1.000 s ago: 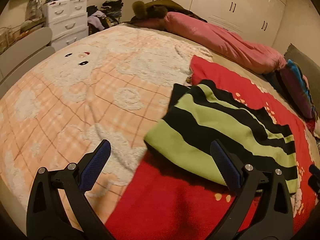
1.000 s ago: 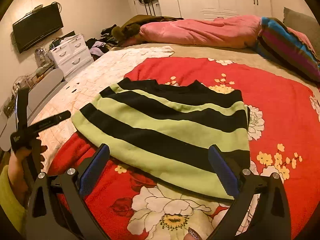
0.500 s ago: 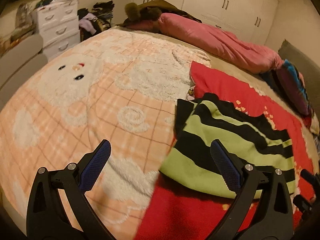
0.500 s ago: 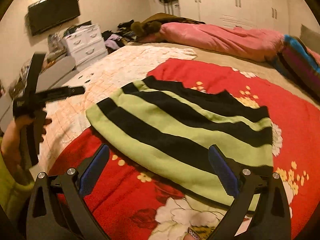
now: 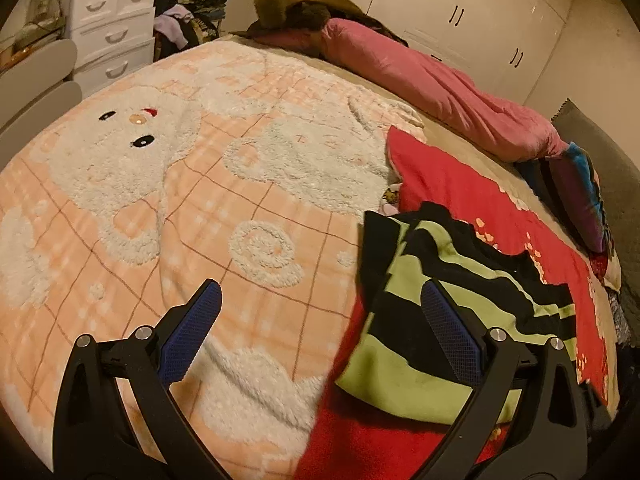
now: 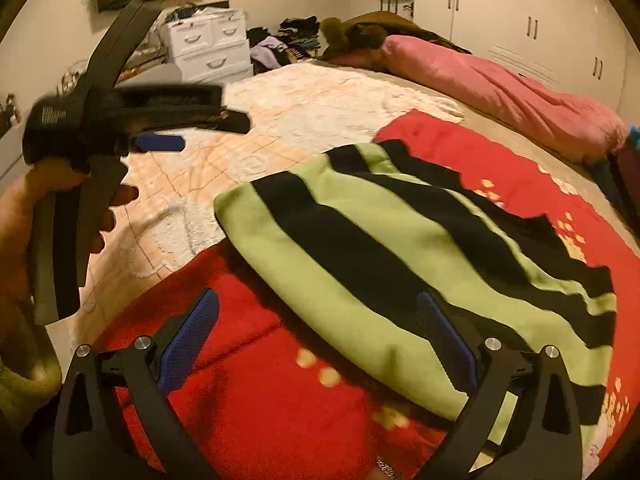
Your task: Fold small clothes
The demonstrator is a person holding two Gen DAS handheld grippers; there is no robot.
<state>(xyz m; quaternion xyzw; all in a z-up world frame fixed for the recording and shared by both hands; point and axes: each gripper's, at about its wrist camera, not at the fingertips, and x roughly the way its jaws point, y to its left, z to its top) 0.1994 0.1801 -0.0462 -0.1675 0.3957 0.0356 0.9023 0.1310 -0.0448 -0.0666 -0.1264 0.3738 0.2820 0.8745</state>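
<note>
A green and black striped garment lies folded flat on the red floral blanket. My left gripper hovers open above the peach blanket's edge, left of the garment, nothing between its blue pads. My right gripper is open too, just above the garment's near green hem, holding nothing. In the right wrist view the left gripper appears at the left, held up in a hand, well off the bed surface.
A peach and white fleece blanket covers the bed's left half. A pink duvet and a striped pillow lie along the far side. White drawers and a clothes pile stand beyond the bed.
Both grippers have drawn back and swung left, so the garment sits further right in both views. The left gripper has risen and come closer in the right wrist view. The garment itself has not moved.
</note>
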